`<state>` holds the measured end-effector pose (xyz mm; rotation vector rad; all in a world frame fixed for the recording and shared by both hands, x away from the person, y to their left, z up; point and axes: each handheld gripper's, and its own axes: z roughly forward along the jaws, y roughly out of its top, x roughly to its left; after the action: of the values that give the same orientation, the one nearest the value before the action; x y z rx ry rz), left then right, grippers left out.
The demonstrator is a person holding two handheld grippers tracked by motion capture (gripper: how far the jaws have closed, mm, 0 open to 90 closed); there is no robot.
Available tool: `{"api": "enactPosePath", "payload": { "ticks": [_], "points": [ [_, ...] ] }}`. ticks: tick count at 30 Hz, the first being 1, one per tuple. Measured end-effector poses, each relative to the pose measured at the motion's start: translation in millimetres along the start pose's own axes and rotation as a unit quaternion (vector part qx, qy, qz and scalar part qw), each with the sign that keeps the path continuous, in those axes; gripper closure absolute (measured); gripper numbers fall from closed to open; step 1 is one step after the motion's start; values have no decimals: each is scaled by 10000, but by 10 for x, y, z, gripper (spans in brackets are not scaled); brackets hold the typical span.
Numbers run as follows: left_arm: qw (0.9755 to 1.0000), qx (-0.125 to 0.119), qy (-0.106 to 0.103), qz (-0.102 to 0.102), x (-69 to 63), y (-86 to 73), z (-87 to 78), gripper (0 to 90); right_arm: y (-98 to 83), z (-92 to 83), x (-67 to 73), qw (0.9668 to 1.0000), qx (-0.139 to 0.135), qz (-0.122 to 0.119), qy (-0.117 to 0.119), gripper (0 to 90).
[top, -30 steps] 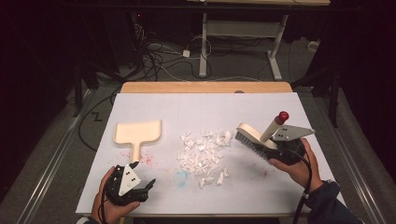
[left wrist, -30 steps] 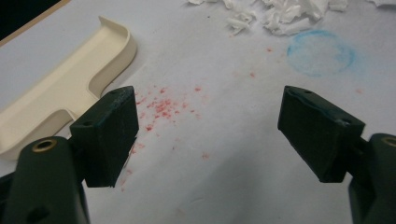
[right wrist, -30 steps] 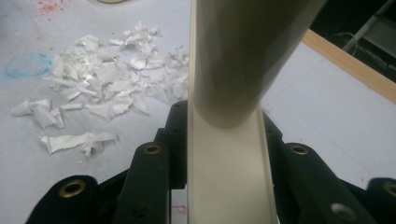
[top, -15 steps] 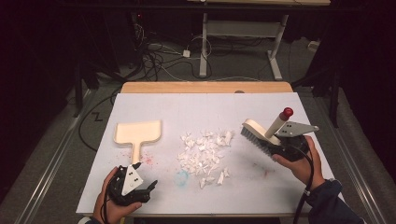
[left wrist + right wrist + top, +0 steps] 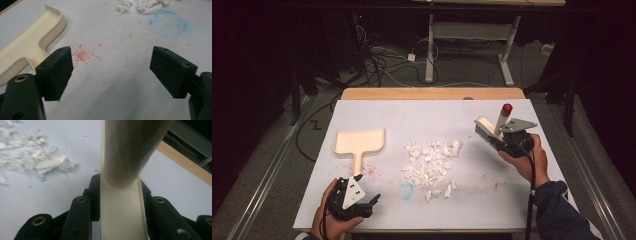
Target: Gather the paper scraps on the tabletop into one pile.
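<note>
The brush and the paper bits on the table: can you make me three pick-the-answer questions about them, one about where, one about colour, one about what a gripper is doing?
1. Where does the dustpan lie?
A. left of the paper scraps
B. right of them
C. on top of them

2. What colour is the tip of the brush handle?
A. green
B. red
C. yellow

3. What is the right gripper doing?
A. gaping, nothing in it
B. clamped on the brush
C. holding the dustpan

Answers: 1 A, the high view shows the pan left of the pile. 2 B, the handle's end is red. 3 B, the right gripper view shows the jaws pressing the cream handle.
</note>
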<state>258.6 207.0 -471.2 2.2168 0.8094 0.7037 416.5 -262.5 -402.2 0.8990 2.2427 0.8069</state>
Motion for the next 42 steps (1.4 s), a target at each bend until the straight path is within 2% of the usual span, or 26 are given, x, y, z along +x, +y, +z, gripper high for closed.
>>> {"api": "enactPosePath", "payload": {
  "ticks": [1, 4, 8, 12, 16, 19, 22, 25, 29, 32, 34, 37, 39, 42],
  "points": [
    [10000, 9, 14, 11, -3, 2, 0, 172, 17, 55, -11, 10000, 61, 18, -63, 676],
    [10000, 19, 30, 28, 0, 11, 4, 163, 80, 206, -28, 9989, 290, -141, -328, 676],
    [10000, 23, 28, -8, -2, 6, 13, 163, 109, 417, -12, 9975, 530, -142, -440, 676],
    [10000, 67, 38, 2, 2, -6, 5, 163, 160, 536, 99, 9973, 554, -256, -403, 677],
    [10000, 72, 31, -8, 0, -7, 5, 163, 236, 574, 321, 9976, 440, -500, -201, 677],
    [10000, 87, 29, -10, -2, -10, 6, 163, 294, 552, 503, 9977, 235, -627, 107, 677],
    [10000, 83, 31, -5, -5, -11, 0, 163, 337, 521, 681, 9963, 85, -738, 423, 677],
    [10000, 79, 30, -1, -11, -16, 0, 163, 347, 477, 850, 9942, 4, -907, 577, 676],
    [9999, 98, 12, 19, -17, -18, -7, 163, 300, 373, 976, 9900, -103, -1111, 860, 677],
    [10000, 94, 7, 14, -20, -17, -13, 163, 279, 262, 1021, 9868, -121, -1249, 1026, 677],
    [10000, 76, 6, 3, -24, -14, -21, 163, 274, 167, 1035, 9859, -156, -1286, 1062, 676],
    [10000, 63, 16, -18, -28, -9, -23, 163, 285, 28, 1010, 9868, -311, -1256, 977, 676],
    [10000, 63, 14, -12, -30, -5, -20, 163, 301, -44, 950, 9876, -387, -1162, 982, 676],
    [10000, 76, 1, 8, -38, -2, -18, 163, 322, -108, 851, 9891, -474, -1116, 829, 676]
  ]
}}
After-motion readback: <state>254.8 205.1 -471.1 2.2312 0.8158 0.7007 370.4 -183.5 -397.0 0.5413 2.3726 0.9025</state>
